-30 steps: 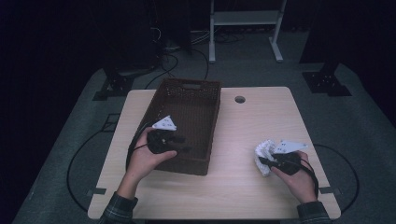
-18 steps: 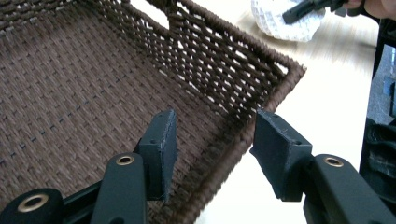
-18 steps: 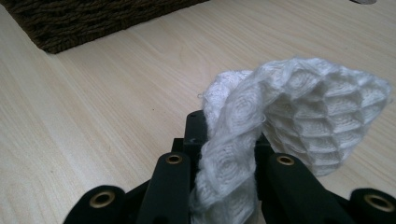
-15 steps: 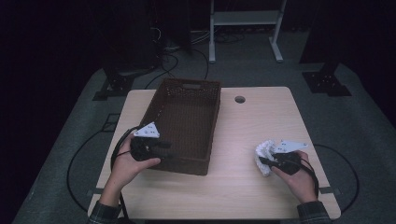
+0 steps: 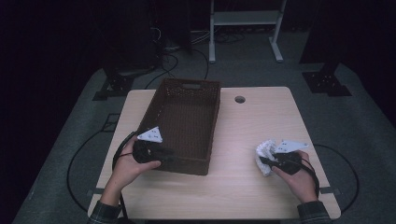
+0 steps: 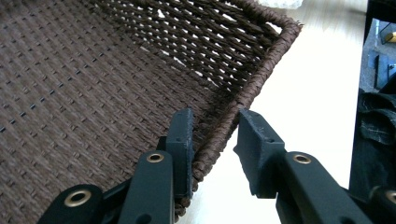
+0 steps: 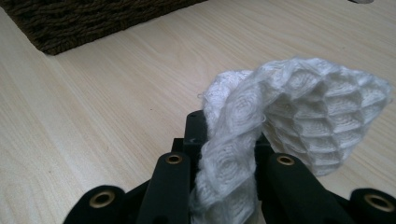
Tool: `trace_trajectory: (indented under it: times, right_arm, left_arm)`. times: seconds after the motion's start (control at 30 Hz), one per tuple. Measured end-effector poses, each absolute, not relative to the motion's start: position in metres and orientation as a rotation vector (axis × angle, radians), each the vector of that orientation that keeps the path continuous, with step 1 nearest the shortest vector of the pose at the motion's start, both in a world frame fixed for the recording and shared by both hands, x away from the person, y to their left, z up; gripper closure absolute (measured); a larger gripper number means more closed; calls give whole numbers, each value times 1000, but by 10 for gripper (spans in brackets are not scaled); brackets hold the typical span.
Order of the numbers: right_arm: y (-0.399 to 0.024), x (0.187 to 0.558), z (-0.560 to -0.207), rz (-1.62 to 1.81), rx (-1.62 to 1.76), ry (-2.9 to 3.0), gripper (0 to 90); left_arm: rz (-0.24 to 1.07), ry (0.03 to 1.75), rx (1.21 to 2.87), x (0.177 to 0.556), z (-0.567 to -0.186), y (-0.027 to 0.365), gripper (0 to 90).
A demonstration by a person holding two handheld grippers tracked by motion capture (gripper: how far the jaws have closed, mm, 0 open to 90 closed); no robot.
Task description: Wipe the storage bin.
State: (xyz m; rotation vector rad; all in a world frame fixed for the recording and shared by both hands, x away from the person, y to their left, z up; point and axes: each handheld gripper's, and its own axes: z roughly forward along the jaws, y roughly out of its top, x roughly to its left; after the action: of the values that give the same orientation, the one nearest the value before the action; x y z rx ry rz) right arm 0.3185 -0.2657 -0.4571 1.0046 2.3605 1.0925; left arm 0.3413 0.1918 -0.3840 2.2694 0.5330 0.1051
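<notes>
Pale wooden table (image 5: 243,135) is occupied by a brown woven basket (image 5: 184,116), seen empty. Its near rim is straddled by the left gripper (image 6: 215,135), whose jaws have just been closing. A white cloth (image 7: 280,121) is clamped by the right gripper (image 7: 229,140).

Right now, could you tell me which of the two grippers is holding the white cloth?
The right gripper, shut on the white cloth; the left gripper straddles the brown basket rim instead.

You work at a light wooden table (image 5: 252,135) with a round hole (image 5: 240,99) near its far edge, standing on a grey floor (image 5: 364,135) in a dark room, with a white metal frame (image 5: 245,18) and cables (image 5: 173,51) behind it.
</notes>
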Motion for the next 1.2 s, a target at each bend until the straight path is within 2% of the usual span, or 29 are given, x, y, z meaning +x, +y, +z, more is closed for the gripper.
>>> trace_trajectory:
  times: [0.43,0.77,0.97,1.2]
  right_arm:
    - [-267,319,-457,1093,1002,2360,764]
    - [-269,319,-456,1095,1005,2356,764]
    - [-268,319,-456,1094,1003,2360,764]
    - [-268,319,-457,1095,999,2364,764]
  left_arm:
    - [79,457,2303,350,-382,138,778]
    - [78,474,2308,365,-381,97,819]
    - [97,507,2310,370,-379,86,813]
    - [104,520,2256,365,-372,109,712]
